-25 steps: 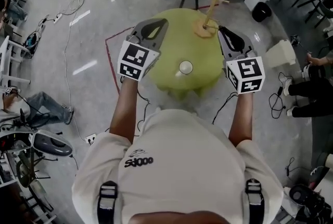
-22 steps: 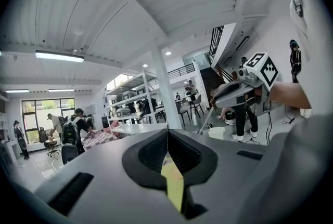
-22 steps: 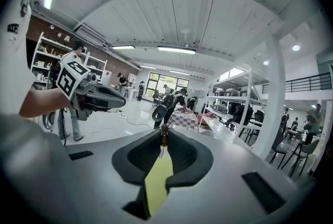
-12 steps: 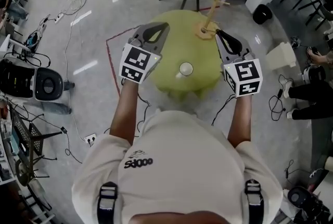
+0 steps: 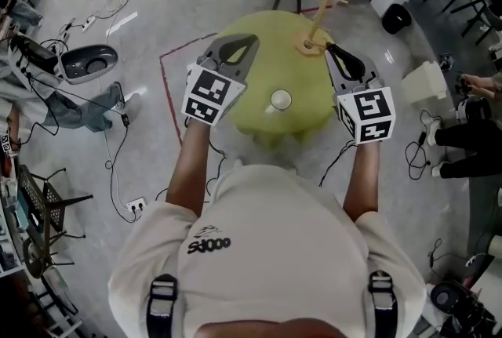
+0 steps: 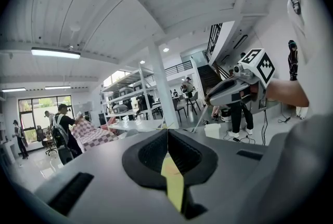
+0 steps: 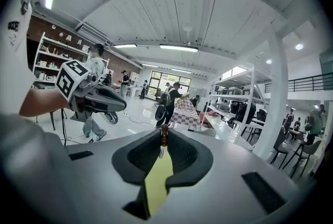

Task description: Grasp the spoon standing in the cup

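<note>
1. The left gripper (image 5: pixel 249 41) is held empty, jaws pressed together.
2. The white cup (image 5: pixel 280 101) is set mid-table; its spoon cannot be made out, so it may be tipped.
3. The right gripper (image 5: pixel 331 49) is likewise closed; unopened, it would knock the spoon.

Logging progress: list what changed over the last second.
Little changed. The left gripper and right gripper each edged slightly inward over the table. Both are shut and neither holds anything. On the floor at left, a person and a dark device shifted. The cup stayed put, untouched.
</note>
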`<state>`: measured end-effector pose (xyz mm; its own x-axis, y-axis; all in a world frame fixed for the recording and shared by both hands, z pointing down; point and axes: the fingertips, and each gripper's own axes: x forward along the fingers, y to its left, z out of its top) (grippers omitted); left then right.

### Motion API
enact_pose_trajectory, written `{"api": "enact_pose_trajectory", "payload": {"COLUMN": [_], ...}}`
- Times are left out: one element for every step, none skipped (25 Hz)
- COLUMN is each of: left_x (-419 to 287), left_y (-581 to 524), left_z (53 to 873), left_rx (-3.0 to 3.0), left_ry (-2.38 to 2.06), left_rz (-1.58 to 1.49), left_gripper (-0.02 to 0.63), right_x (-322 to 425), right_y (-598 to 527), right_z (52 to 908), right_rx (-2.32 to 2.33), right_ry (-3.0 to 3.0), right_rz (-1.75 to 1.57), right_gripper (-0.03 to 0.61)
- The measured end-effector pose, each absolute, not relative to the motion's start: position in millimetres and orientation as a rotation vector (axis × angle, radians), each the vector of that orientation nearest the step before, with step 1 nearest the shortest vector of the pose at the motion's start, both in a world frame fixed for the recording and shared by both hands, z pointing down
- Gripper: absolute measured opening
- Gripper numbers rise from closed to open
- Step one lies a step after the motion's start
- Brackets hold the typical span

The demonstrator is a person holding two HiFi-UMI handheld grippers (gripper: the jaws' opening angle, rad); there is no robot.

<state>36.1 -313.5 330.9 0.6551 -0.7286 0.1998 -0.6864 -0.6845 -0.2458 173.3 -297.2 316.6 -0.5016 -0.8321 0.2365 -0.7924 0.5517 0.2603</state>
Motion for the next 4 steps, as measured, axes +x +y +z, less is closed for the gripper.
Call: {"api": "enact_pose_trajectory", "payload": {"left_x": [37.1, 38.2, 39.5, 40.8], "left_y": [-312.9, -312.3, -311.7, -311.1], "left_z": [330.3, 329.6, 329.1, 328.6], "left_rx": [-2.721, -2.721, -2.722, -2.723], "left_ry": [1.169, 1.167, 1.165, 1.163], "left_rz": [-0.427, -0.428, -0.428, -0.429], "left_gripper": [0.029, 0.029, 0.029, 0.029], "right_x": [174.1, 175.0, 176.0, 177.1], "right_y": [-296.5, -296.0, -295.5, -295.0], "right_z": [315.9, 315.2, 314.7, 314.2], "right_rx": [1.336, 1.337, 1.338, 1.338], "right_ry": [-2.459, -2.460, -2.461, -2.461], "right_rz": [-0.167, -0.167, -0.167, -0.167], "right_gripper": [0.057, 0.057, 0.057, 0.057]}}
